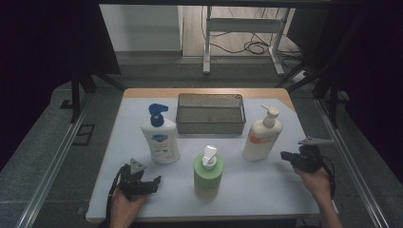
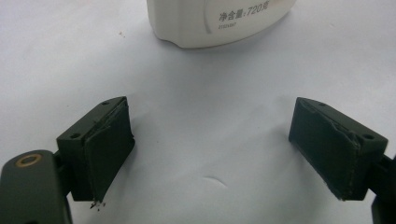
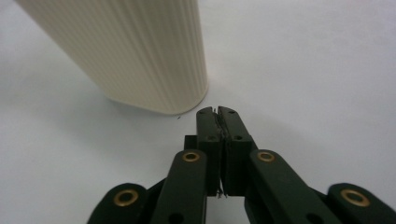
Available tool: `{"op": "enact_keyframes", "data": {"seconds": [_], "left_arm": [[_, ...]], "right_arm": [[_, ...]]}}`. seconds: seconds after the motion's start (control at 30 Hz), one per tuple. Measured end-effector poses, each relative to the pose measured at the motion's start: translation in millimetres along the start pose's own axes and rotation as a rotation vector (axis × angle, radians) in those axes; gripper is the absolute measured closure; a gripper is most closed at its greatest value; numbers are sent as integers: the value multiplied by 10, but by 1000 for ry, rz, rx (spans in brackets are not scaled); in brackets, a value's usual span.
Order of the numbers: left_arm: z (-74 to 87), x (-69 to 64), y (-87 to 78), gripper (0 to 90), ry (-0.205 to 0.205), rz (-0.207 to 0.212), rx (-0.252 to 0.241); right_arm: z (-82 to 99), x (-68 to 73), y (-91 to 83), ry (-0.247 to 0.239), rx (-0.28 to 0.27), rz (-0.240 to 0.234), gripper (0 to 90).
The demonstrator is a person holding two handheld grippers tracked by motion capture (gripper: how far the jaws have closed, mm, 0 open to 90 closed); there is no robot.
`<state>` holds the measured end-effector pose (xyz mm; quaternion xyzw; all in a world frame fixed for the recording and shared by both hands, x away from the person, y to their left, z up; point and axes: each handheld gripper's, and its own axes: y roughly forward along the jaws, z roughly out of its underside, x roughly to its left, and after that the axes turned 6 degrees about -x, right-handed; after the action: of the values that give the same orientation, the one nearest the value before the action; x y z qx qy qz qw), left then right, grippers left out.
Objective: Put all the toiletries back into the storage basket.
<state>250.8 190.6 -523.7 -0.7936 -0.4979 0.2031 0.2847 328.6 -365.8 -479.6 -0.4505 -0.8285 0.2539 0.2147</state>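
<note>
Three pump bottles stand on the white table mat (image 1: 266, 190): a white one with a blue pump (image 1: 160, 137) at the left, a green one (image 1: 208, 175) at the front middle and a cream one (image 1: 262, 137) at the right. My left gripper (image 1: 141, 176) rests near the front left edge, just short of the white bottle. Its jaws (image 2: 219, 140) stand wide open with bare mat between them, and the white bottle's base (image 2: 219, 23) lies ahead. My right gripper (image 1: 285, 155) is low beside the cream bottle's right side. It (image 3: 217, 112) is shut on nothing, its tips just short of the ribbed cream bottle (image 3: 140, 51).
A dark wire-mesh basket (image 1: 211, 126) sits at the back middle of the table, behind the bottles. Metal rails run along both sides of the table. A white frame with cables stands on the floor beyond.
</note>
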Motion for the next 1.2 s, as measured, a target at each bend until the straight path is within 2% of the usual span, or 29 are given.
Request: {"op": "enact_keyframes", "data": {"seconds": [0.37, 0.57, 0.7, 0.8, 1.07, 1.2], "left_arm": [[1, 0, 0, 130, 0, 0, -1], [1, 0, 1, 130, 0, 0, -1], [1, 0, 1, 130, 0, 0, -1], [1, 0, 1, 130, 0, 0, -1], [1, 1, 1, 130, 0, 0, -1], [1, 1, 1, 130, 0, 0, -1]], "right_arm": [[-159, -14, 215, -33, -6, 35, 898], [-228, -45, 306, -21, -10, 33, 897], [-301, -58, 368, -22, -13, 28, 897], [-386, -69, 416, -49, -25, 17, 897], [-435, -47, 481, -76, -22, -15, 896], [-422, -63, 473, -74, -25, -27, 897]]}}
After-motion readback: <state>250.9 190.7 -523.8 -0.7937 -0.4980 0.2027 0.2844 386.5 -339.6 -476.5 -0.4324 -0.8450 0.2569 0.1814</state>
